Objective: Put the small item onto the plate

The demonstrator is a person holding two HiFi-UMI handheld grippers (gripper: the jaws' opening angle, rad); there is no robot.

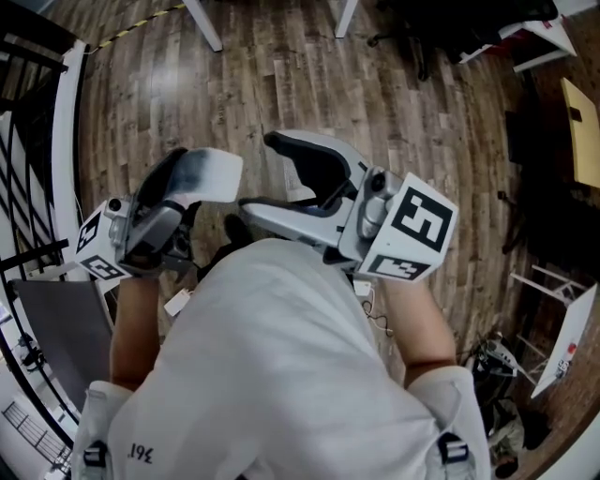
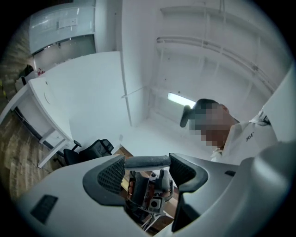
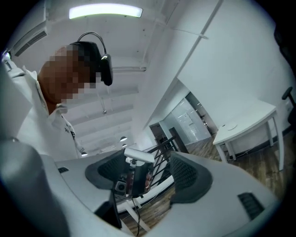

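Closest to the camera is the person's white shirt (image 1: pixel 281 375), which fills the bottom of the head view. Both hands are held up just in front of the shirt, one gripper in each.

The left gripper (image 1: pixel 192 178) is just past the shirt on its left side. Its marker cube (image 1: pixel 94 248) sticks out to the left. In the left gripper view, the left gripper (image 2: pixel 147 173) has its jaws apart and holds nothing. The other gripper shows through the gap.

The right gripper (image 1: pixel 262 178) is just past the shirt on its right side. Its big marker cube (image 1: pixel 417 230) sits close to the hand. In the right gripper view, the right gripper (image 3: pixel 150 171) also has its jaws wide apart and holds nothing. The two grippers face each other, close but not touching.

The small item and the plate do not show in any view.

Far below the shirt is a brown wood floor (image 1: pixel 281 66). A black railing (image 1: pixel 28 141) runs along the floor to the shirt's left. White table legs (image 1: pixel 202 23) stand on the floor well past the grippers.

Farther off, the left gripper view shows a black office chair (image 2: pixel 90 150) by a white desk (image 2: pixel 37 92). The right gripper view shows another white desk (image 3: pixel 245 125) and a long ceiling light (image 3: pixel 105 11) high above.
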